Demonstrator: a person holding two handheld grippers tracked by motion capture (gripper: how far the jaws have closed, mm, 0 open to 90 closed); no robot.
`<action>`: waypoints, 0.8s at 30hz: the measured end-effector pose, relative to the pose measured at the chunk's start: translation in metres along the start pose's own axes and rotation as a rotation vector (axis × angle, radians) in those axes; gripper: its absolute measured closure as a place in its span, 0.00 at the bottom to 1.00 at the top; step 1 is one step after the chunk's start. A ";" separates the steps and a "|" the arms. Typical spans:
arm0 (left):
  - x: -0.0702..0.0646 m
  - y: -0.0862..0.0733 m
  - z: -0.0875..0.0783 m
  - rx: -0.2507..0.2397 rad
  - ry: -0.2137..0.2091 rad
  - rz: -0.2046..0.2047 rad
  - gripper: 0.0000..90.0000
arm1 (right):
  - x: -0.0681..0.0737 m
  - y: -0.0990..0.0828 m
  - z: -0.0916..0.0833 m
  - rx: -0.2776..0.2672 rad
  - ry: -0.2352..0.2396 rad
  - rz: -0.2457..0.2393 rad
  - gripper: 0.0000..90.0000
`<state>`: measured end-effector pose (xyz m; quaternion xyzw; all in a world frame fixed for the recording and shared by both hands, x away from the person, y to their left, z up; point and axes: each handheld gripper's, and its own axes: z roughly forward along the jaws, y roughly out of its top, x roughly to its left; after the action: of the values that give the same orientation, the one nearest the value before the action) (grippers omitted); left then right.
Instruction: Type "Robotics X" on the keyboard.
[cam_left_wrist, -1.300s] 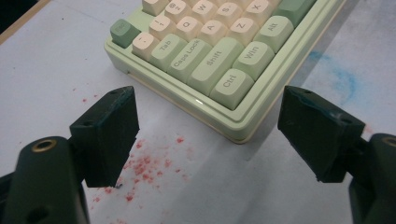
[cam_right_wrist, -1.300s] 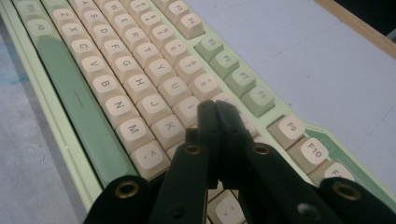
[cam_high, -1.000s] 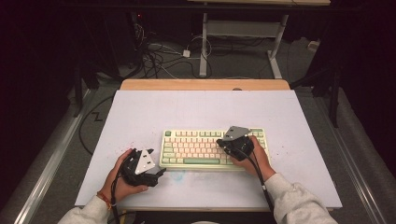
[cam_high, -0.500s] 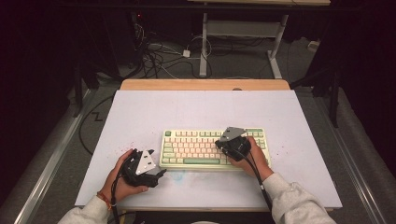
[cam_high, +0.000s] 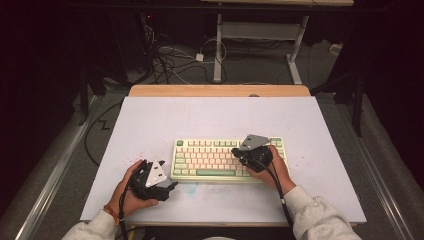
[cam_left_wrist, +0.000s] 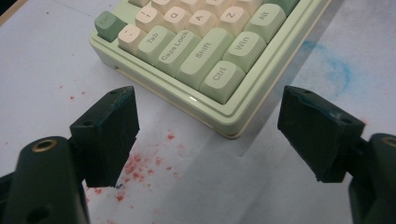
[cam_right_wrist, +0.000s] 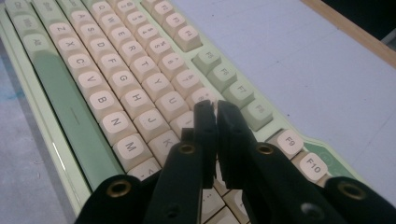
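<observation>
While resting low at the counter's (cam_high: 150, 120) near edge, left gripper (cam_left_wrist: 205, 140) gaping wide around nothing, pointing at keyboard's (cam_high: 210, 160) Ctrl corner (cam_left_wrist: 219, 77). Farther on, right gripper (cam_right_wrist: 216, 126) pinching nearly closed, empty, hovering over right-hand keys (cam_right_wrist: 159, 86). Keyboard lying flat at counter's centre.

Your right gripper (cam_right_wrist: 216, 112) covers the keys beneath its closed jaws, so you cannot tell which key the tips meet; the keyboard (cam_left_wrist: 196, 51) runs off the top edge in the left gripper view; its far legends blur in the right gripper view; from above every keycap legend is too small to read.
</observation>
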<state>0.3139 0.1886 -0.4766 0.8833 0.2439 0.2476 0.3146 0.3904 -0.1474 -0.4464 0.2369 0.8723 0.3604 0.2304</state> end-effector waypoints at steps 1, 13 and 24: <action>0.000 0.000 0.000 0.000 0.000 0.000 0.22 | 0.000 0.000 -0.002 -0.004 -0.001 0.007 0.96; 0.000 0.000 0.000 0.005 -0.001 0.001 0.22 | -0.002 -0.003 -0.022 -0.089 -0.015 0.028 0.68; 0.000 -0.001 0.000 0.006 0.000 0.001 0.22 | 0.000 -0.007 -0.036 -0.154 -0.076 0.025 0.38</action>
<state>0.3140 0.1893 -0.4767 0.8843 0.2441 0.2471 0.3119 0.3678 -0.1704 -0.4287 0.2430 0.8295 0.4201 0.2763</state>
